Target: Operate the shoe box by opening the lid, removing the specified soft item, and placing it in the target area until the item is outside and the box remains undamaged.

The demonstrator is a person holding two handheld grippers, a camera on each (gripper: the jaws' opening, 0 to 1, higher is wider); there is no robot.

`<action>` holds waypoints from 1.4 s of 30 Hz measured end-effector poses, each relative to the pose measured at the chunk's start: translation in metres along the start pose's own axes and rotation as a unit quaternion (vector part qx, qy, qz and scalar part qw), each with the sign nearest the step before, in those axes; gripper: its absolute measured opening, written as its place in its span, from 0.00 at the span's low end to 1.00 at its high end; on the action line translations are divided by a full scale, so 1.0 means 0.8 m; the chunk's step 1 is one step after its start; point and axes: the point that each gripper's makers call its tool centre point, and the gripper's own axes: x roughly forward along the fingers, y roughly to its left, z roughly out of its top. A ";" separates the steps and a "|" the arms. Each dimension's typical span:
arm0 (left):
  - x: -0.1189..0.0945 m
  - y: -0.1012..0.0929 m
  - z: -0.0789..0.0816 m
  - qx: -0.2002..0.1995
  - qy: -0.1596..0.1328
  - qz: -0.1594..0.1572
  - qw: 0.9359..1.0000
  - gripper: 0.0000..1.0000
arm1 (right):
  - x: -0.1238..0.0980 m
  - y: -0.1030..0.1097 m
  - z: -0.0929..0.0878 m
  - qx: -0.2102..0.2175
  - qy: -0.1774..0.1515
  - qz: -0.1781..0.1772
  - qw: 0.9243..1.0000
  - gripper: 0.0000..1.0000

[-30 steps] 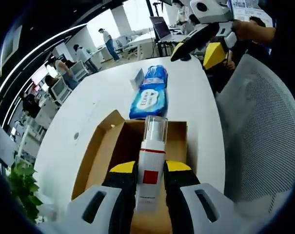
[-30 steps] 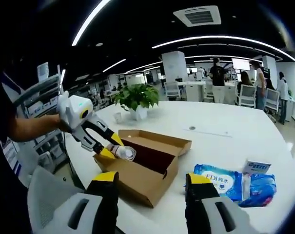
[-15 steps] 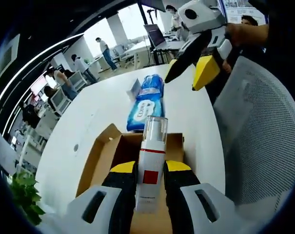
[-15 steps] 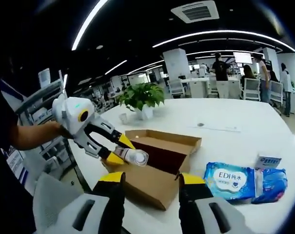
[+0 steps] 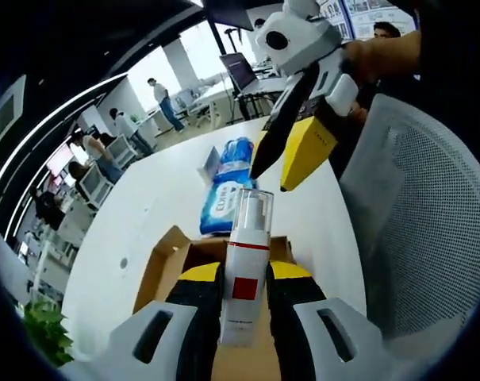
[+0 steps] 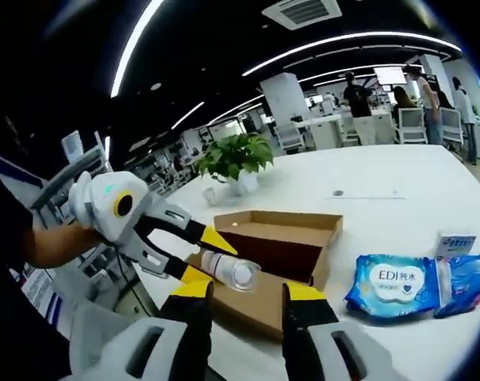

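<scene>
**Bottle clamped above the open box**

Your left gripper (image 5: 244,295) is clamping a smooth white cylindrical bottle (image 5: 244,274) with a clear cap between its yellow-tipped fingers (image 5: 200,274). Its long axis is running forward along the fingers, cap outward, above the open brown cardboard box (image 6: 275,246). Your right gripper (image 6: 244,295) is hanging with fingers narrowly apart, holding nothing. Beyond the fingertips, a glossy blue soft pack (image 6: 398,283) is lying on the white table (image 6: 366,178).

Bottle (image 5: 245,274): white, red square, clear cap. Shoe box (image 6: 281,248): brown cardboard, dark interior. Wipes pack (image 6: 398,283), lower right: blue with white label. Desk (image 6: 382,178): white. Left hand-held gripper (image 5: 244,305): yellow-tipped black jaws, white body.
</scene>
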 end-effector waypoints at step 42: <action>0.006 -0.006 0.027 0.080 -0.040 0.017 0.996 0.21 | 0.004 0.010 -0.003 0.054 0.010 0.029 0.998 0.18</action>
